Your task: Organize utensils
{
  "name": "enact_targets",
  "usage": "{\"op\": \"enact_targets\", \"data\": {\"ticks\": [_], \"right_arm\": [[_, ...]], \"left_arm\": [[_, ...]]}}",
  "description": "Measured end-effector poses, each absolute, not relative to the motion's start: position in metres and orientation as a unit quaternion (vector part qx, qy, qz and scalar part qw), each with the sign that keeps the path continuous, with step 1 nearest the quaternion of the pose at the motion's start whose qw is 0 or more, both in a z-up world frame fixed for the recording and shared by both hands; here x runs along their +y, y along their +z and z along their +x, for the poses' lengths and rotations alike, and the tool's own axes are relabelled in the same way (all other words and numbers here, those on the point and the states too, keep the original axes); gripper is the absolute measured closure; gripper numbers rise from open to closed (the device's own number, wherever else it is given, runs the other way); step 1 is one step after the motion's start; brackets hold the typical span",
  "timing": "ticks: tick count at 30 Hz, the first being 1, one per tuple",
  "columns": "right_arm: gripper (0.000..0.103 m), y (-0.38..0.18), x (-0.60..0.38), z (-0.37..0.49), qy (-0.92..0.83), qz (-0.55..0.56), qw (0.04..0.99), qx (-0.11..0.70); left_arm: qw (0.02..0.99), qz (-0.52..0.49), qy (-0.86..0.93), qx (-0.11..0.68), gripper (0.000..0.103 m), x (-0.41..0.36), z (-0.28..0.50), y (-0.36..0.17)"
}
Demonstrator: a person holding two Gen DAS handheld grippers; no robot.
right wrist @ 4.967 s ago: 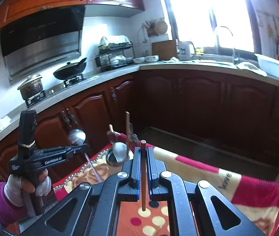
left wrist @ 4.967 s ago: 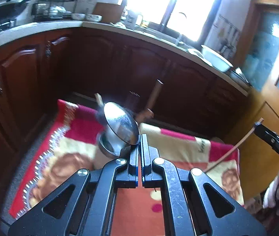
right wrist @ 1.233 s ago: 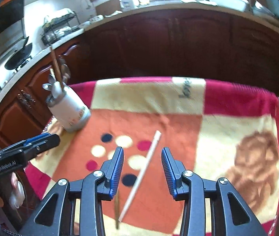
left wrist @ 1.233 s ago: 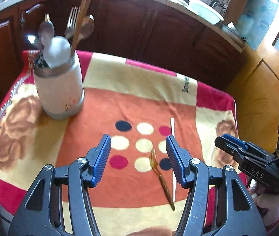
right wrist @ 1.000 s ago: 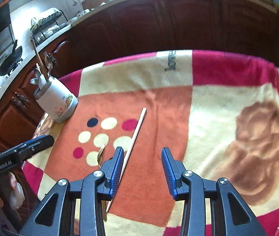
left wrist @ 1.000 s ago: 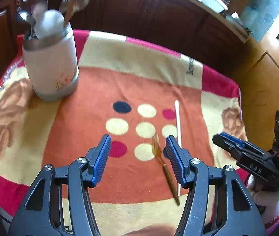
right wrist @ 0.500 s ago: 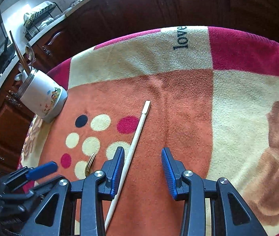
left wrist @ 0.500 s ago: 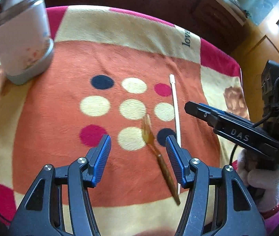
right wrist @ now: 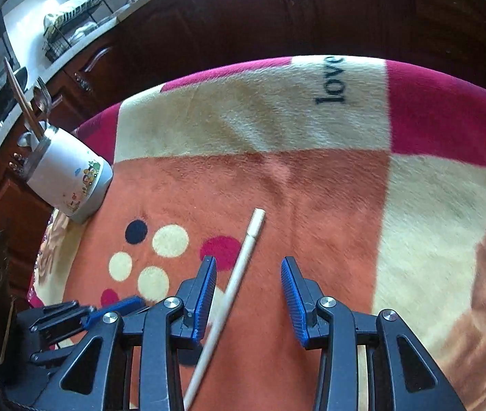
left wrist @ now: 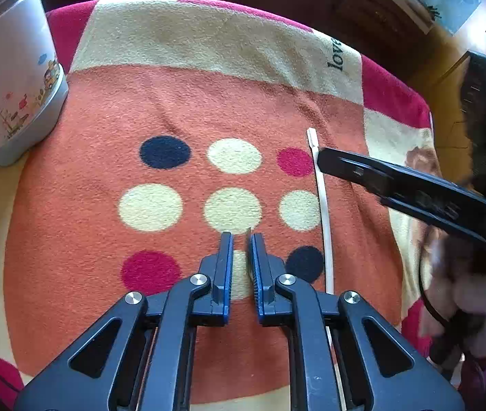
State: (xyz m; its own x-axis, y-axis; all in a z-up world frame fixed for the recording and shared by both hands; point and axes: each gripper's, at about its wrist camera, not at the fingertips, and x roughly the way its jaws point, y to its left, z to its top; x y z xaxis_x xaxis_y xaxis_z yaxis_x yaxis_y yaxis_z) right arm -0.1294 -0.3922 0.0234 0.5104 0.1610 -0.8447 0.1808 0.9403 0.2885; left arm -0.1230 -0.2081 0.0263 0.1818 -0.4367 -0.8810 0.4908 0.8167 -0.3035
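Observation:
A white utensil holder (left wrist: 10, 78) with spoons, forks and chopsticks stands at the blanket's far left; it also shows in the right wrist view (right wrist: 68, 178). A pale chopstick (left wrist: 323, 202) lies on the orange patch. In the right wrist view this chopstick (right wrist: 239, 274) lies between the jaws of my open right gripper (right wrist: 248, 294), nearer the left jaw. My left gripper (left wrist: 241, 239) is nearly shut low over the blanket, jaws closing where the brown fork lay. Only a thin tip of the fork (left wrist: 249, 230) shows by the right jaw.
The table is covered by a red, cream and orange blanket (left wrist: 208, 41) with coloured dots. Dark wooden kitchen cabinets (right wrist: 277, 10) run behind it. A counter with a dish rack (right wrist: 72, 10) is far left.
Both grippers have come down close to the blanket. My left jaws have closed in around the fork. My right gripper, still open, has moved over the chopstick.

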Motion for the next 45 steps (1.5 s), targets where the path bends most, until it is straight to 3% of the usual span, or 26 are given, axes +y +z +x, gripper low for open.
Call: {"op": "enact_targets", "data": {"ticks": [3,7,29,45], "right_arm": [[0.065,0.015,-0.387,-0.11,-0.018,0.167,0.844,0.509],[0.094,0.014,-0.381,-0.094,-0.035,0.144,0.849,0.508],[0.096,0.121,-0.35,-0.157,0.027,0.128,0.906,0.403],[0.097,0.079,-0.339,-0.136,-0.032,0.11,0.864,0.489]], "left_arm": [[0.768,0.018,-0.31,0.56,0.098,-0.2,-0.124,0.028],[0.767,0.001,-0.313,0.561,0.101,-0.189,-0.123,0.03],[0.815,-0.057,-0.321,0.478,0.103,-0.123,-0.126,0.115],[0.78,-0.044,-0.353,0.515,0.103,-0.108,-0.117,0.073]]}}
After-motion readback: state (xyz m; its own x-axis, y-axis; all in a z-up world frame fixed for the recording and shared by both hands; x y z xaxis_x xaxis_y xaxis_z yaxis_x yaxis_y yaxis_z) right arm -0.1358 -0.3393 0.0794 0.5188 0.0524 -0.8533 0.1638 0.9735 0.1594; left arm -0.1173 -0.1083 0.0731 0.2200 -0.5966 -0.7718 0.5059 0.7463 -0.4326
